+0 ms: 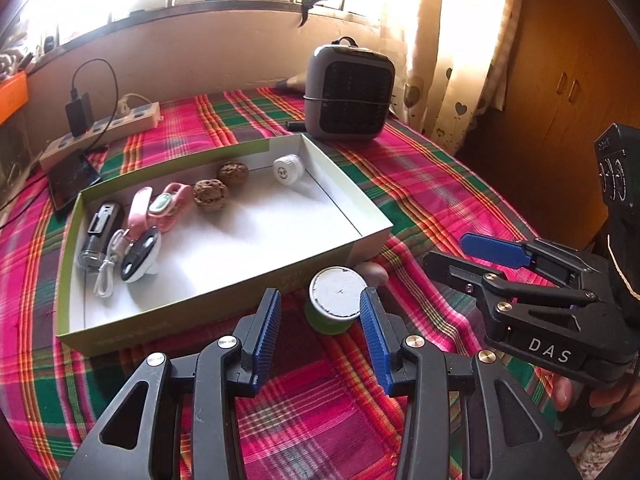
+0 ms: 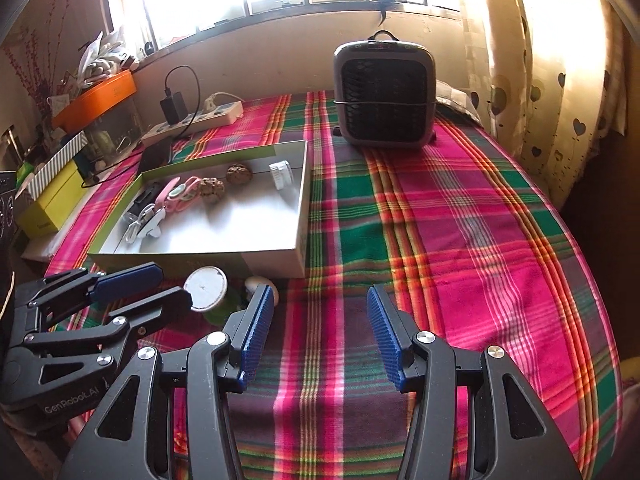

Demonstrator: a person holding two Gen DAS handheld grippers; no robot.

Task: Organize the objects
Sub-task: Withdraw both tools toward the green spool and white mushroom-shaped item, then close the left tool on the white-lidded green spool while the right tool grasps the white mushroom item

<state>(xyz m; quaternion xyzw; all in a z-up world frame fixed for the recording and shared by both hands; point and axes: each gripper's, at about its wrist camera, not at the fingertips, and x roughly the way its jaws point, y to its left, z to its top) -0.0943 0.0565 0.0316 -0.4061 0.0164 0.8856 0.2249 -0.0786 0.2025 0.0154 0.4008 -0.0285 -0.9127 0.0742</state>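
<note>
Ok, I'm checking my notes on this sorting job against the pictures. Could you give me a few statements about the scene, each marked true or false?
1. The green spool lies inside the box. False: it stands on the cloth in front of the box.
2. The left gripper is open near the spool. True.
3. The right gripper holds a cookie. False: it is open and empty.
4. Two cookies lie in the box. True.
5. The white cap sits on the heater. False: it lies in the box.

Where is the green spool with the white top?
The green spool stands on the plaid cloth just outside the box's near wall, ahead of the open left tongs.
</note>
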